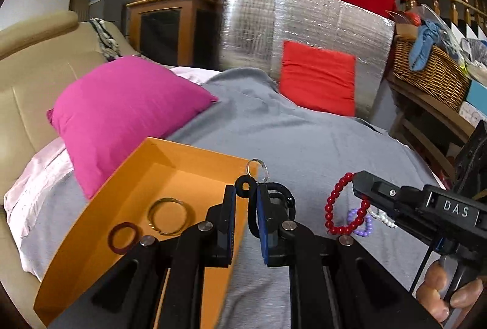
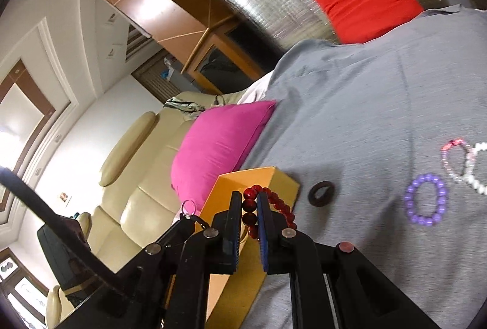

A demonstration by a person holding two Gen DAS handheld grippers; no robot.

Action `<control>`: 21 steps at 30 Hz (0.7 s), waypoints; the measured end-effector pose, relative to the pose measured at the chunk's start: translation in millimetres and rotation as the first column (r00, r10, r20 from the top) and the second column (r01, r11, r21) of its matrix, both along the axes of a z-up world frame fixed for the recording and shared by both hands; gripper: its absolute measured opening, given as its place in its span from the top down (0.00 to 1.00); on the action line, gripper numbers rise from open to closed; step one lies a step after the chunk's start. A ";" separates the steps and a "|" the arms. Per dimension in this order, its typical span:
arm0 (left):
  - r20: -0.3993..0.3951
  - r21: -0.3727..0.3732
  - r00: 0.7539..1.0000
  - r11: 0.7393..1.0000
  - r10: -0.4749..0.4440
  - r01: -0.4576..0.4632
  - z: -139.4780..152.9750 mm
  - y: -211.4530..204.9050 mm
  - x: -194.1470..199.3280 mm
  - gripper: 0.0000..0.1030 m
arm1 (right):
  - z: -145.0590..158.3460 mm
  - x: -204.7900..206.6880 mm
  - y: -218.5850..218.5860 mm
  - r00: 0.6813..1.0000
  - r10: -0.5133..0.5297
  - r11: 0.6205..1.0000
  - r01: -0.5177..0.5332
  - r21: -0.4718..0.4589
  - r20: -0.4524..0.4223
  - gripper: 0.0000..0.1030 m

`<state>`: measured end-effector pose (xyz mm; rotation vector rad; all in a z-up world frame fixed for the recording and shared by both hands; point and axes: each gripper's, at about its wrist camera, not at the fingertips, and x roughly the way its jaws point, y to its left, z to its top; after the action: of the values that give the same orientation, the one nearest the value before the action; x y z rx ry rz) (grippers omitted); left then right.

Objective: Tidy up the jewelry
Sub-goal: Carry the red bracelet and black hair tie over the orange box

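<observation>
Left claw (image 1: 253, 195) clamped on a clear ring (image 1: 257, 169) at the orange box's (image 1: 182, 150) right rim, right claw (image 2: 250, 202) gripping red beads (image 2: 275, 202) beside it — open grey blanket (image 2: 350, 103) beyond.

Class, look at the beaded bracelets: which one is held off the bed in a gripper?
The red beaded bracelet, clamped by the right gripper. The purple bracelet and white bracelet lie on the grey blanket.

Left gripper (image 1: 246, 201) pinching a clear ring (image 1: 257, 169) beside orange box (image 1: 100, 201), right gripper (image 1: 354, 187) gripping red bead bracelet (image 1: 336, 207)
</observation>
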<state>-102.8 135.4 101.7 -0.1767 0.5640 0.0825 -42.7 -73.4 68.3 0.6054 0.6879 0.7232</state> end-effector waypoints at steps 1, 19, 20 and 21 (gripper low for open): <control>-0.001 -0.006 1.000 1.000 0.009 -0.009 0.0 4.4 0.1 0.86 | -0.8 1.1 2.5 1.000 0.005 1.000 -0.005 0.001 0.000 0.89; -0.001 0.029 0.997 0.997 0.076 -0.076 -2.0 23.2 -1.5 0.86 | -5.1 4.1 47.3 0.996 0.085 0.995 -0.086 0.044 0.010 0.89; -0.003 0.030 0.997 0.996 0.079 -0.079 -2.3 24.1 -1.4 0.86 | -4.7 4.6 49.5 0.996 0.089 0.995 -0.089 0.047 0.013 0.89; -0.004 0.032 0.997 0.996 0.082 -0.082 -2.5 25.0 -1.3 0.86 | -4.1 4.9 51.8 0.996 0.091 0.994 -0.092 0.050 0.015 0.89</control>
<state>-104.2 160.4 99.2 -0.1686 0.5605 0.1717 -37.9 -21.6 64.2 0.6185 0.6910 0.8313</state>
